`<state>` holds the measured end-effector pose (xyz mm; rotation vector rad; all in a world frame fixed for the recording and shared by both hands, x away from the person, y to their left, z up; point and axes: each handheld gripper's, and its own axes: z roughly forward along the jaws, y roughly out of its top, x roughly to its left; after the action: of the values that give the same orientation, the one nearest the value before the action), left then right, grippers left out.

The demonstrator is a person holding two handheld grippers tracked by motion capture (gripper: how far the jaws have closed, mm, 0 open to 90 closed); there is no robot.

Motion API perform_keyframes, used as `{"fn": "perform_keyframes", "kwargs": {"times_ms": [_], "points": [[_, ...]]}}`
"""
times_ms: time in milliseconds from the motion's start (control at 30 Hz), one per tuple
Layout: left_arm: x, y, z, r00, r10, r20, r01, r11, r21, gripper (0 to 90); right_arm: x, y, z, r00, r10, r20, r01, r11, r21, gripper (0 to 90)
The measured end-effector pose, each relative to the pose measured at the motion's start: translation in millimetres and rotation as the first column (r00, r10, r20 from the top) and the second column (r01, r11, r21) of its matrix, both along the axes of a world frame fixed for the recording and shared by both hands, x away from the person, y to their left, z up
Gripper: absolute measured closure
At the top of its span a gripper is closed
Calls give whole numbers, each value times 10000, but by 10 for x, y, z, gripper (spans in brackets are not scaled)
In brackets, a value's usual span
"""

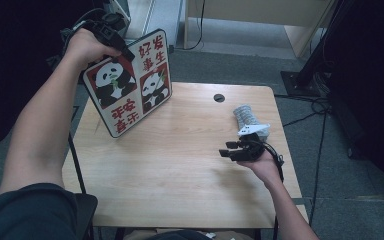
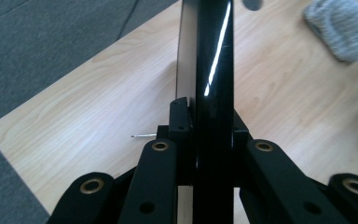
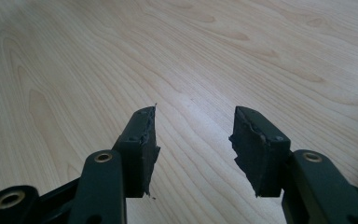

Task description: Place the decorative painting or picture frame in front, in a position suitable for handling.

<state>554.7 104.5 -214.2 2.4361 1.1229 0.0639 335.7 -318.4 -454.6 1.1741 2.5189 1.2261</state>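
- Grey carpet floor, dark surroundings, cables at the right; light wood worktop (image 1: pixel 180 165) with a cable hole at its far edge.
- Left claw (image 1: pixel 125 52) is clamped on the top edge of the panda board (image 1: pixel 130 82); in the left gripper view the pads sit tight on both faces of the board (image 2: pixel 212 70), seen edge-on.
- Board is at the far-left corner, tilted. Can't tell whether its bottom corner touches the worktop or hangs just above it.
- Right claw (image 1: pixel 228 149) has its jaws apart, nothing between them, low over the near-right part of the worktop. Right gripper view: bare wood past the pads (image 3: pixel 144 140).
- Grey cloth (image 1: pixel 247 120) lies just behind the right claw, not held.
- Risks, my read:
  - Grip is a narrow pinch on one edge of a wide, glossy panel. The board could pivot about the pads and swing, or slide out if it's moved fast.
  - Most of the board hangs below and to one side of the pinch, so any jerk adds torque there.
  - It sits partly past the worktop's left edge. A slip there drops it to the floor.
  - If it's lowered tilted, the bottom corner lands first and may skid on the wood, twisting the board in the pads.
  - Right claw is well apart from the board, so no second support if it goes.
  - Swinging the board right could sweep the cloth.
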Motion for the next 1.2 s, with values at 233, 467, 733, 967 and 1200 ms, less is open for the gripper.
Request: {"fn": "perform_keyframes", "kwargs": {"times_ms": [233, 467, 733, 967, 1200], "points": [[-248, -253, 89, 9982, -581, -178, 577, 9981, -238, 801, 12, -30, 8, 9997, -226, 94, 225, 9996, 175, 502], [-412, -543, 38, 9920, -1167, -478, 1144, 9922, -492, 801, 27, -52, 12, 9993, -339, 128, 337, 9993, 163, 502], [-587, -826, -42, 9881, -1434, -562, 1386, 9869, -820, 800, 46, -57, 6, 9991, -392, 133, 391, 9992, 88, 502], [-695, -1082, -102, 9814, -1806, -654, 1773, 9827, -526, 798, 52, -61, 12, 9989, -436, 186, 436, 9990, -21, 502], [-790, -1190, -157, 9711, -2240, -829, 2178, 9728, -785, 794, 58, -84, 12, 9984, -518, 245, 519, 9986, -49, 499]]}}
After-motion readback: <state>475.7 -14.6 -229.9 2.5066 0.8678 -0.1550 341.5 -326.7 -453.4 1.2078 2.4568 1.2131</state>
